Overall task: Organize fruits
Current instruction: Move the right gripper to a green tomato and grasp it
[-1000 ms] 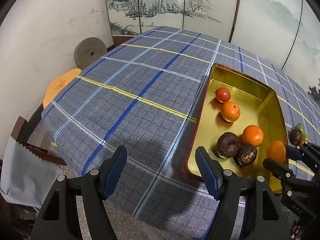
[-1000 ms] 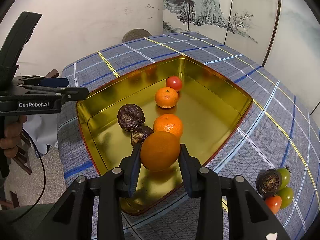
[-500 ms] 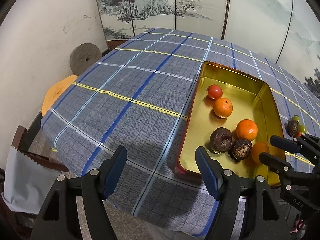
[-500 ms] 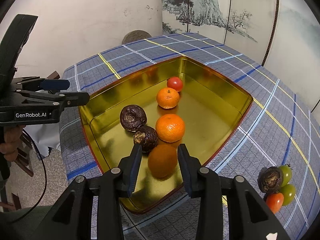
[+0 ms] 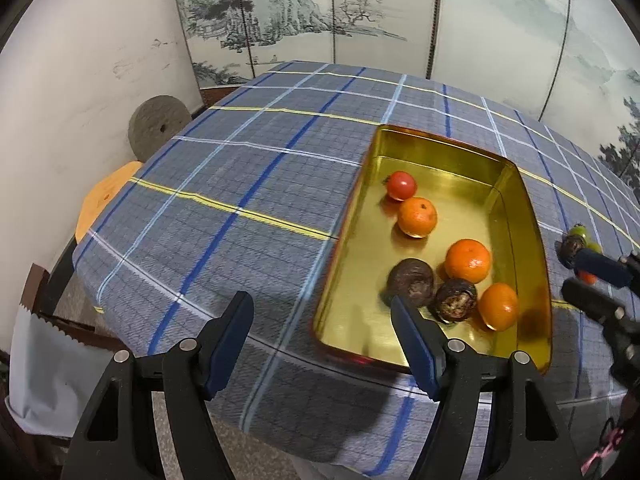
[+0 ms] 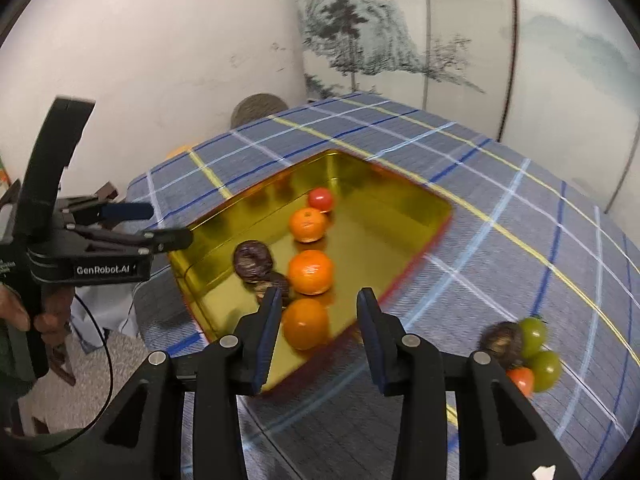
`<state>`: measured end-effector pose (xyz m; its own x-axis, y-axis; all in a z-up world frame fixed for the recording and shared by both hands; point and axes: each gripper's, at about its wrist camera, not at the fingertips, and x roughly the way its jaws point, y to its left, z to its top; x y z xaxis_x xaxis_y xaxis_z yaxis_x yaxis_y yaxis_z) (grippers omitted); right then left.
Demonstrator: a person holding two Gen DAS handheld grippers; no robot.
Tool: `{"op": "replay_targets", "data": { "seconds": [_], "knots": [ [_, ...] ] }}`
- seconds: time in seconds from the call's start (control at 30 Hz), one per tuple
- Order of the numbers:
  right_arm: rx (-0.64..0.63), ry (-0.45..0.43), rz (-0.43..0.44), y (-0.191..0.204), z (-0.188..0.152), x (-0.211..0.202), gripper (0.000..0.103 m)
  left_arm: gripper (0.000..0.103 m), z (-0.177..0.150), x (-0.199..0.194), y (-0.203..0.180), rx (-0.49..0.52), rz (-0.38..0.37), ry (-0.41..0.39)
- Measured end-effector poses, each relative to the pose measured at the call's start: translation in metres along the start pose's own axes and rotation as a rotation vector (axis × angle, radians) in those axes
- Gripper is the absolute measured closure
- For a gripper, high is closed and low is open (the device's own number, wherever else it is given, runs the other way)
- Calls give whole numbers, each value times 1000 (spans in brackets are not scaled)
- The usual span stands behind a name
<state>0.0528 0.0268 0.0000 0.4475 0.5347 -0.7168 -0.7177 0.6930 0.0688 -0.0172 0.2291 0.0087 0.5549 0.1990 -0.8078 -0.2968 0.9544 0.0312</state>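
A gold tray (image 5: 532, 240) (image 6: 208, 248) on the plaid cloth holds three oranges, two dark brown fruits and a red tomato (image 5: 401, 185) (image 6: 320, 199). The nearest orange (image 6: 305, 329) (image 5: 498, 305) lies in the tray's near corner. My right gripper (image 6: 318, 324) is open and empty, just behind that orange; it also shows in the left wrist view (image 5: 592, 284). My left gripper (image 5: 320, 328) is open and empty over the cloth by the tray's left wall. Outside the tray lie a dark fruit (image 6: 502, 340), two green tomatoes (image 6: 534, 330) and a red one (image 6: 520, 380).
The table's near edge drops to the floor beneath both grippers. A round grey stone (image 5: 158, 126) and an orange stool (image 5: 104, 196) stand by the left wall. A painted screen (image 5: 320, 12) stands behind the table.
My right gripper has let go of the orange, which now lies in the tray's near corner. The right gripper has opened wider and drawn back. The left gripper has drawn back slightly.
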Motion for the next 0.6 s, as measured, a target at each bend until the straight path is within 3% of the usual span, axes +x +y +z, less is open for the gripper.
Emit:
{"op": "replay_targets", "data": {
  "seconds": [0.33,0.6],
  "knots": [
    [145,-21,-154,-75,-29,-38,65,31,2,-3,-33,60,-52,-6],
    [237,17,-259,-127,-65,-52,65,31,4,-3,-62,107,-97,-3]
  ]
}}
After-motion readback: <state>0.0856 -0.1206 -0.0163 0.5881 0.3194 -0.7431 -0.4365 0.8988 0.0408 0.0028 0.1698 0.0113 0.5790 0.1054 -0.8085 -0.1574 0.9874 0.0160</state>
